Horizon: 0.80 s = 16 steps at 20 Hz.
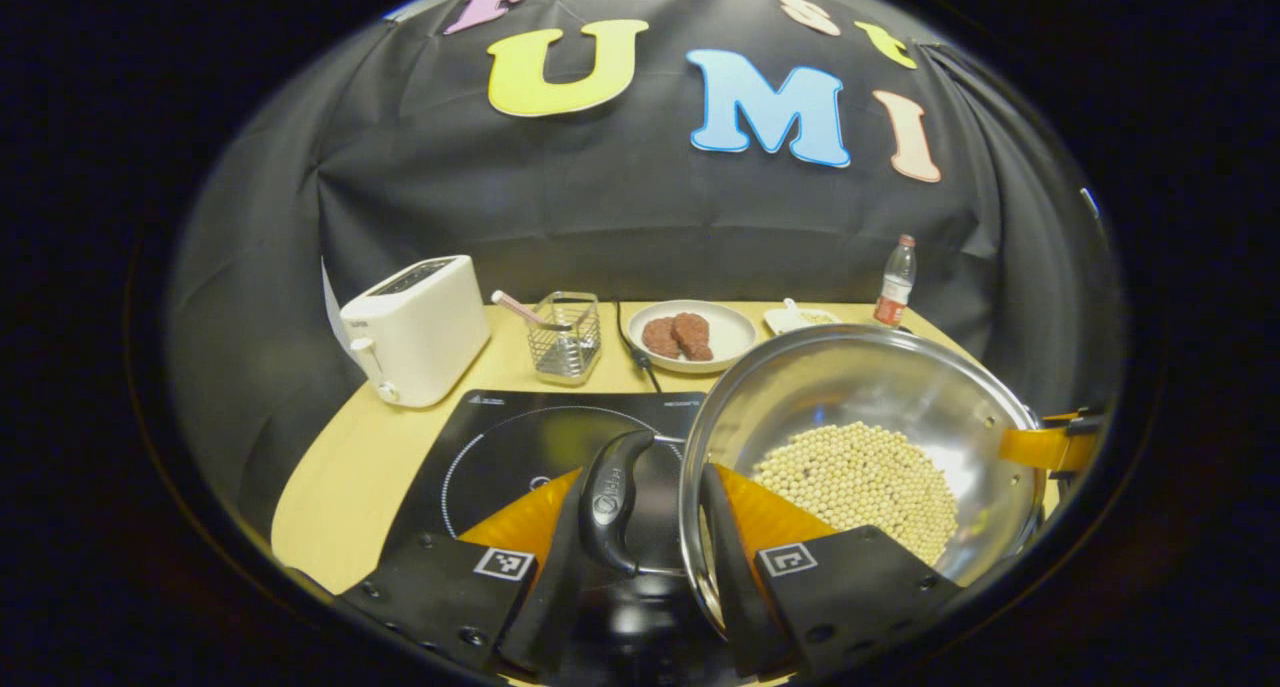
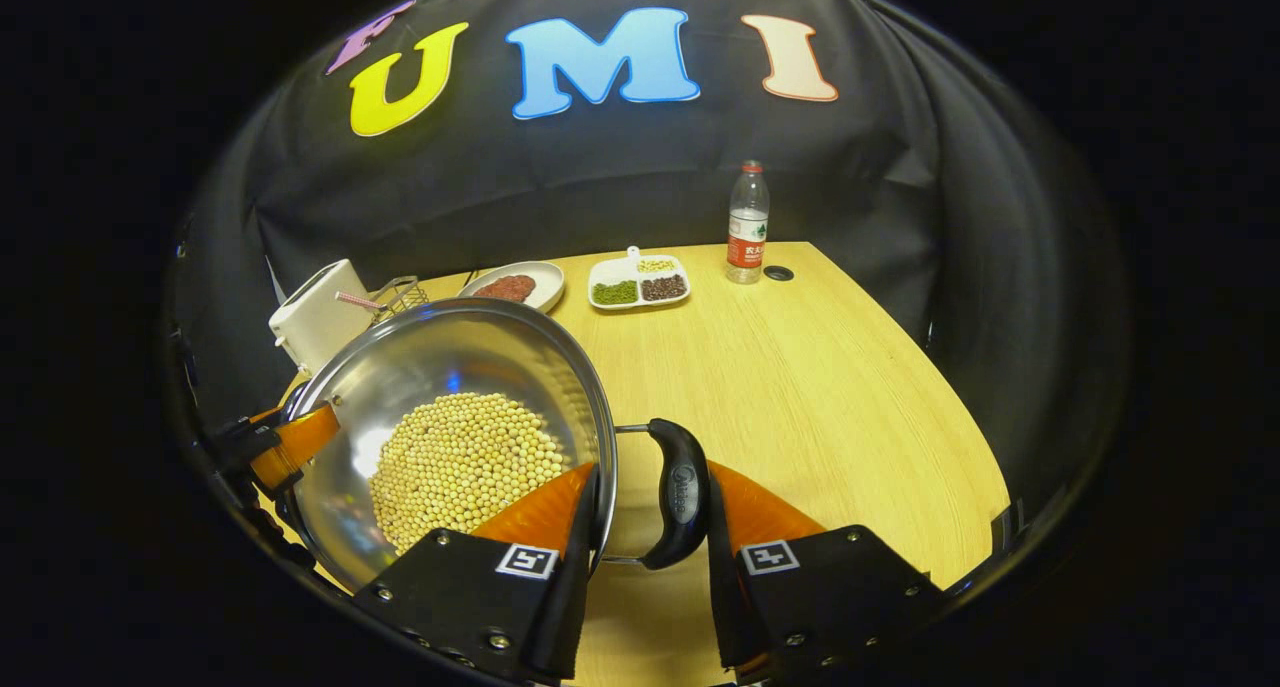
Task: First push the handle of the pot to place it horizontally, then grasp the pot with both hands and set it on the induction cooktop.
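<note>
Gripping pot (image 1: 860, 437) handles, markings illegible.

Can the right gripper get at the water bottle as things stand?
Probably not yet: the right gripper has its fingers around the pot's side handle. The table between it and the bottle is otherwise bare, so nothing else blocks it.

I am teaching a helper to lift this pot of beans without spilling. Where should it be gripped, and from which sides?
Grip the pot by its two black loop handles, one gripper from each opposite side, fingers straddling each loop. The handles stick out level from the rim, and the round steel wall offers no other hold. A two-sided grip likely keeps the beans level.
</note>
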{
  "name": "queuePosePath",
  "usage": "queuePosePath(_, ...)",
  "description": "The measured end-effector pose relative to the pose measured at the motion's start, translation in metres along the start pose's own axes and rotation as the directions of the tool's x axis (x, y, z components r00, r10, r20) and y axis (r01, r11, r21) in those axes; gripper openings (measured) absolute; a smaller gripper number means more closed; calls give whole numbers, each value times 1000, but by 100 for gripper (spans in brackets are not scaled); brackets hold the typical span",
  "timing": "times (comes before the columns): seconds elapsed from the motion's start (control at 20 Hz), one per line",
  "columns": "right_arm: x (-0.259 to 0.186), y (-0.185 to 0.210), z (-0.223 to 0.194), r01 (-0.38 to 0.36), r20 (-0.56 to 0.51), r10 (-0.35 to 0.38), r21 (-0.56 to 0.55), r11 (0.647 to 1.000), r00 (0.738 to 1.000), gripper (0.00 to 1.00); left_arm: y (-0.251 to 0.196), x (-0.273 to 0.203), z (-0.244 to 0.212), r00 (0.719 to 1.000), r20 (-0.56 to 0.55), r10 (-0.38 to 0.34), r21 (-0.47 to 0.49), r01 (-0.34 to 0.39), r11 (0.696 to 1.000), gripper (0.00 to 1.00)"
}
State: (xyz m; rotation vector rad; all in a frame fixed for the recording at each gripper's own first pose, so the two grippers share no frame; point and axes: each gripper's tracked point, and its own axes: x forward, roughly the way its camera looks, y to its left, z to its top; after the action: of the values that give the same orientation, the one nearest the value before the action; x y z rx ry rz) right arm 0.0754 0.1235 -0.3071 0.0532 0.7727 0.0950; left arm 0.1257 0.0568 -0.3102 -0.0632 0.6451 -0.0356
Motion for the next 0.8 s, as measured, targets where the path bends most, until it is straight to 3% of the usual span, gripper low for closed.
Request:
queuePosePath(0.35,-2,56,4,-9,12,9,-2,1000,1000,52,61,-2,8,1000,16,6,5,-6,1000,63)
queuePosePath(0.4,-1,65,3,-12,11,12,-3,1000,1000,52,70,-2,7,1000,16,7,5,-8,1000,67)
queuePosePath(0.45,1,74,4,-15,12,15,-4,1000,1000,52,81,0,9,1000,17,9,4,-9,1000,63)
queuePosePath(0.75,13,121,4,-26,8,26,-11,1000,1000,52,134,8,6,1000,12,24,2,-24,1000,63)
queuePosePath(0.8,15,128,4,-27,6,27,-13,1000,1000,52,143,9,5,1000,9,26,-1,-26,1000,67)
